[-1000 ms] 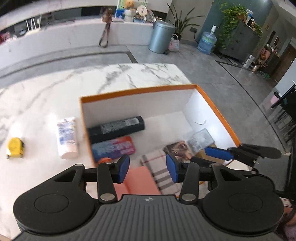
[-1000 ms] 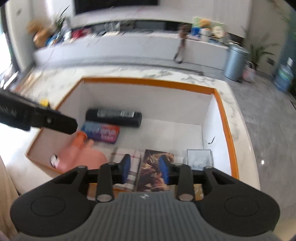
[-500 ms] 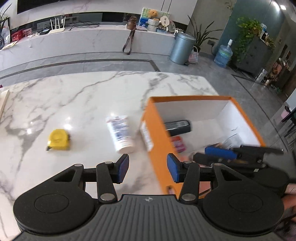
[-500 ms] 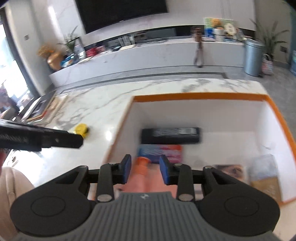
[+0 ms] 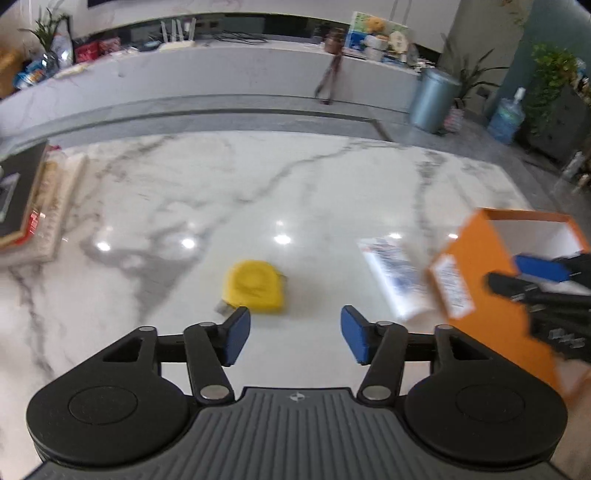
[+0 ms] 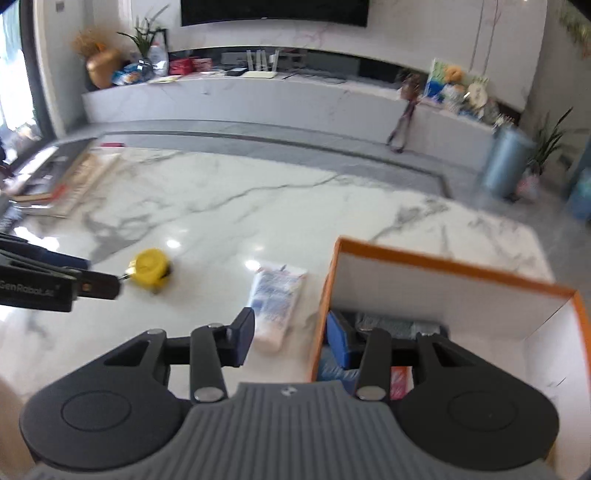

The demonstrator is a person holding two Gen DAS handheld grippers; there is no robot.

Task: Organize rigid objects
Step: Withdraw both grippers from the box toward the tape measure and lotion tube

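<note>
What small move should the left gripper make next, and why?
Probably ease the left gripper forward and down onto the yellow tape measure: it lies loose on the white marble table just ahead of the open, empty jaws, outside the orange box.

A home living room: wall television (image 6: 275, 11), long marble media ledge (image 6: 258, 99), houseplants (image 5: 554, 81), marble counter (image 5: 258, 192).
</note>
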